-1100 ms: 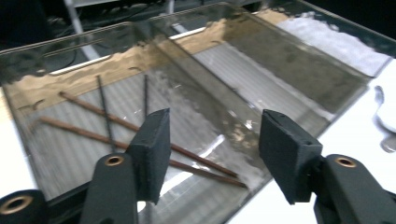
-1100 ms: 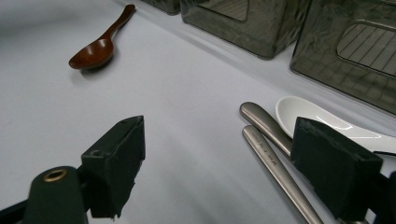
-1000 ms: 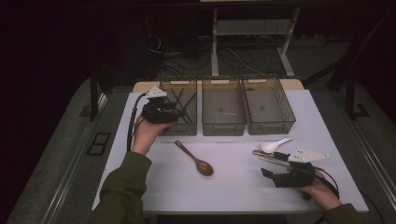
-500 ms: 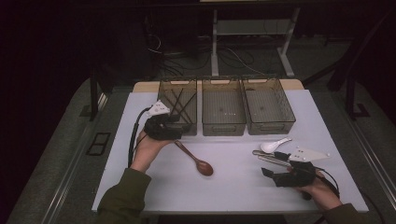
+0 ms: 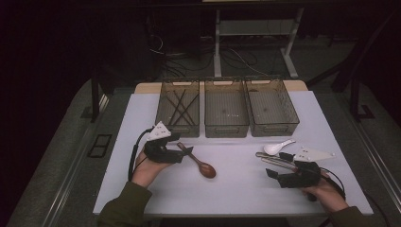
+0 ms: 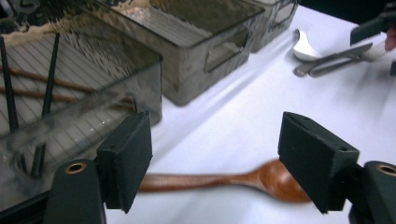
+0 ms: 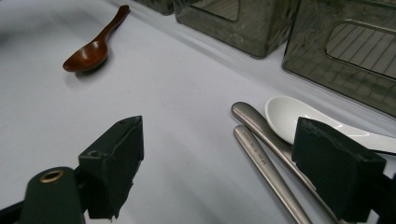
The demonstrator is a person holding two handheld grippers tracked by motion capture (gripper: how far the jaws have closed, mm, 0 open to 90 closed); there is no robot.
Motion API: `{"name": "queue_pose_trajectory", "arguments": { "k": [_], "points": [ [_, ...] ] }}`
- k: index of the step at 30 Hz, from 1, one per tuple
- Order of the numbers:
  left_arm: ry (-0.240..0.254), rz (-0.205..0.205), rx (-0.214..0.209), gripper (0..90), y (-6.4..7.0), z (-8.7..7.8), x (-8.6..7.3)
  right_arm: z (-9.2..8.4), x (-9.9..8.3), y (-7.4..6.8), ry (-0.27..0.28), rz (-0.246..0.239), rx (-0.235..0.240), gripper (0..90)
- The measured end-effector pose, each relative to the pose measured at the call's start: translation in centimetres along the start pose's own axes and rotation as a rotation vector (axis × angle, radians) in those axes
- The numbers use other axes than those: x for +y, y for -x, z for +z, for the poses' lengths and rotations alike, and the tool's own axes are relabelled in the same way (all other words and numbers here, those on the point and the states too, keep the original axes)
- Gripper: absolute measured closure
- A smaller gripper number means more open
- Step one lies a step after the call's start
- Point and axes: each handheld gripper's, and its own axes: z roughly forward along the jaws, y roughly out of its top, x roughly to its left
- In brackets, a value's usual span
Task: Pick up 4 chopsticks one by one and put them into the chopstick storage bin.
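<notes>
While the left gripper [image 5: 187,152] sits low over the white table [image 5: 236,189], the brown wooden spoon [image 5: 198,161] lies flat right under it. In the left gripper view, the spoon [image 6: 224,179] runs across between the two black jaws. Its handle goes behind the jaw on the left side of that view and its bowl sits by the jaw on the right side. The jaws are spread wide and have just been opening more, and they are not pinching the spoon. The left bin [image 5: 178,109], with dark sticks in it, stands just behind. The right gripper [image 5: 276,168] rests far off by the right edge, its jaws spread with nothing between them, next to a white spoon [image 5: 278,147] and some metal handles [image 7: 261,149].
</notes>
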Motion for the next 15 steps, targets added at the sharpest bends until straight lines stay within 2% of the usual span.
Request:
{"name": "queue_pose_trajectory", "arguments": {
  "k": [8,15],
  "points": [
    [0.007,0.011,-0.024,17.7,1.1,-0.5,-1.8,-0.3,0.4,0.5,0.0,0.015,-0.014,16.4],
    [0.012,0.021,-0.043,12.0,1.6,-1.0,-3.4,-0.5,1.2,1.3,-0.01,0.03,-0.021,15.3]
  ]
}}
